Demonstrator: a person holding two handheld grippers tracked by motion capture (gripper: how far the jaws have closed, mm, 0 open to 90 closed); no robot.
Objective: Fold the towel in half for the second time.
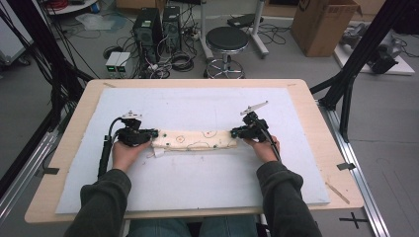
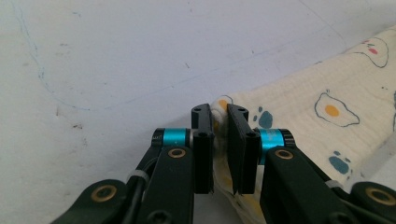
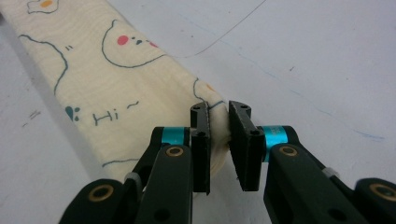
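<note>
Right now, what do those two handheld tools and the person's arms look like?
Both the left gripper and the right gripper are black, each with two flat black jaws, turquoise rings and brass-coloured rivets on the linkages. A small grey plate sits atop each, and a black cable trails from the left one. The person wears dark grey-green sleeves.

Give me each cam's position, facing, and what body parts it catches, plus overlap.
High view: above the person's side, looking forward and down on the table; forearms, hands, left claw, right claw.
Left gripper view: rides the left claw, looking along its jaws at the cloth end.
Right gripper view: rides the right claw, jaws on the cloth's other end.
Shared: all show the printed cloth on the white mat.
</note>
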